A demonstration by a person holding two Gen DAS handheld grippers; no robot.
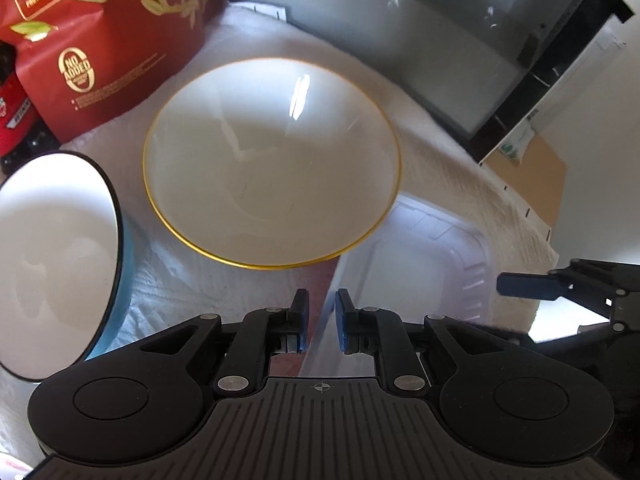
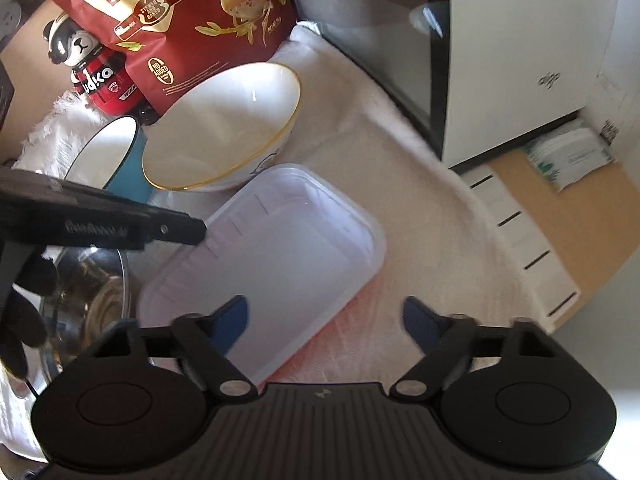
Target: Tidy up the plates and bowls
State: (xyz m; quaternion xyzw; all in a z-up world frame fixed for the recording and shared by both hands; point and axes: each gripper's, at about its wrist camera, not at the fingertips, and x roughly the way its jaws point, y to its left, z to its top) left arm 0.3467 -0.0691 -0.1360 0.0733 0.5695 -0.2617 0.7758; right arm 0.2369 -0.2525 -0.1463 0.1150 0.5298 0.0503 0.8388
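A white bowl with a gold rim [image 1: 272, 164] [image 2: 224, 128] stands on the white towel. To its left, a blue bowl with a white inside [image 1: 52, 256] [image 2: 108, 156] leans against it on its side. A translucent plastic container [image 1: 420, 264] [image 2: 280, 248] lies in front of them. My left gripper [image 1: 322, 320] has its jaws slightly apart, with the container's thin rim running between the pads and a gap on both sides. My right gripper [image 2: 326, 320] is open and straddles the container's near long edge, one finger [image 2: 232, 320] over the container and the other over the towel.
A red quail-egg bag [image 1: 104, 40] [image 2: 180, 12] and a panda bottle [image 2: 96, 76] stand behind the bowls. A steel bowl [image 2: 92, 300] sits low on the left beside a black-gloved hand [image 2: 20, 328]. A glass-fronted appliance [image 1: 400, 48] borders the towel [image 2: 380, 152] on the right.
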